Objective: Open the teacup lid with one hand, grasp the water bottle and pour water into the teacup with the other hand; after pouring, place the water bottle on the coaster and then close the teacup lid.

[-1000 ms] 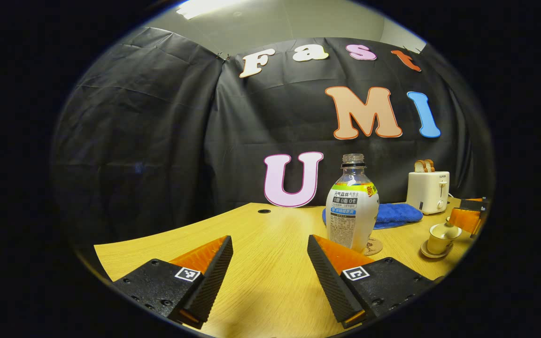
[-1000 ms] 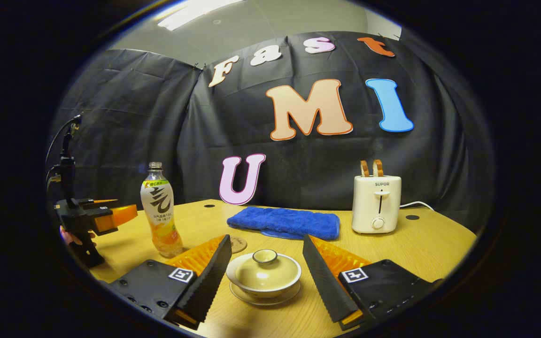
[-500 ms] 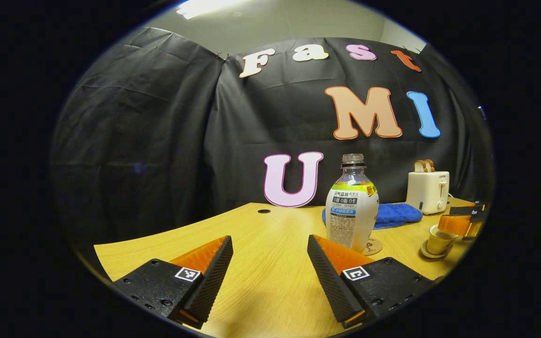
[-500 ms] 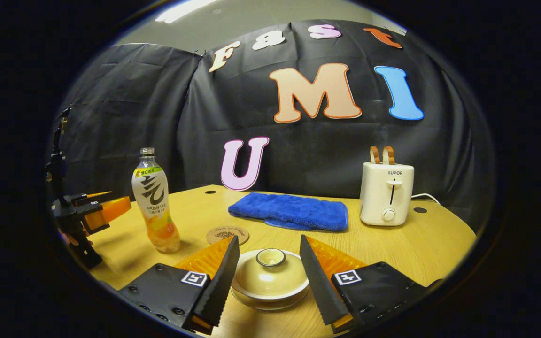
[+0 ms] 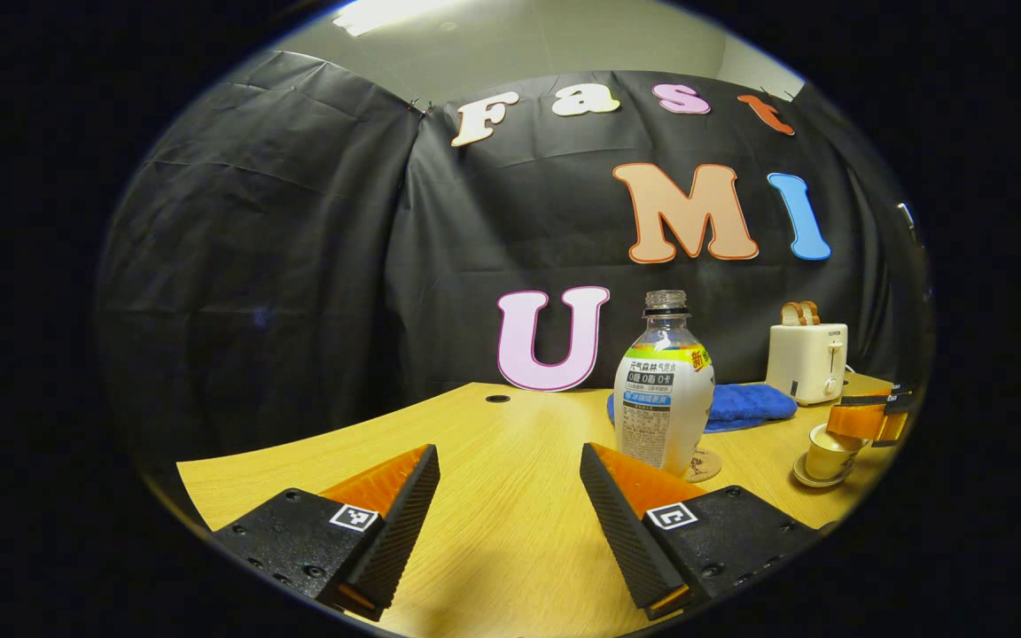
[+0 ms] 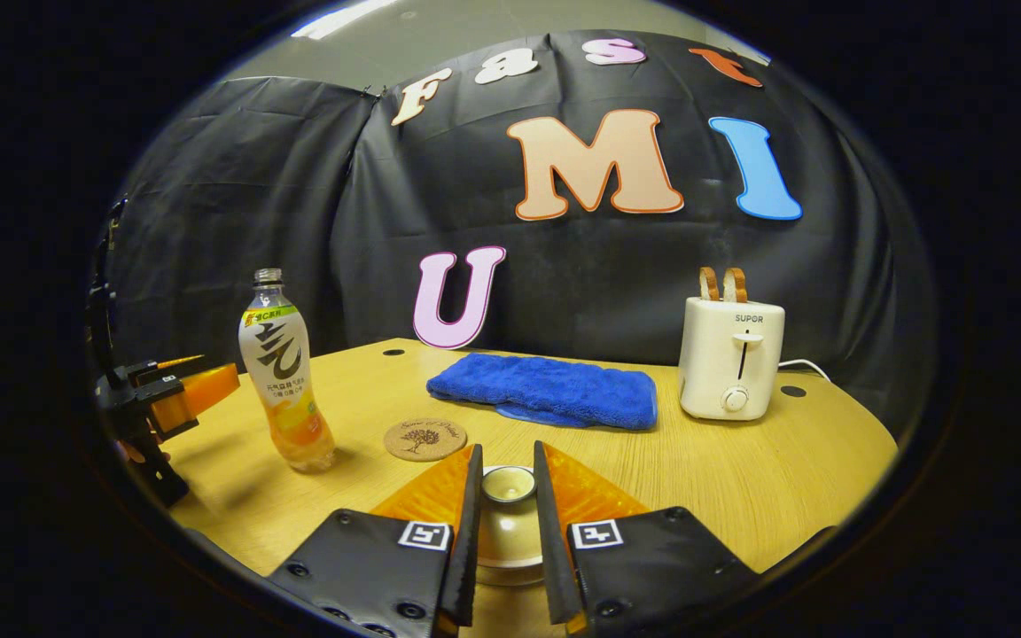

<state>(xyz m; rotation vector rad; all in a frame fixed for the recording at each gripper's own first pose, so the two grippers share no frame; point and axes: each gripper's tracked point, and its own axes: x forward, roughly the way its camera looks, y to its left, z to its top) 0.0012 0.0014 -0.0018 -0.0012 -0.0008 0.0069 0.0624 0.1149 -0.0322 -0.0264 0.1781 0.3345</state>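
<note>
- Here the right gripper (image 6: 507, 532) has its jaws drawn close around the lid's knob (image 6: 509, 484); whether both fingers press it cannot be told. A firm, centred pinch and a straight lift should spare the teacup (image 6: 502, 554) a knock.
- The left gripper (image 5: 510, 523) waits with jaws apart, the water bottle (image 5: 663, 394) just beyond.
- The bottle stands uncapped with a little orange drink; the coaster (image 6: 425, 439) lies between bottle and cup.
- The cup's contents are hidden.
</note>
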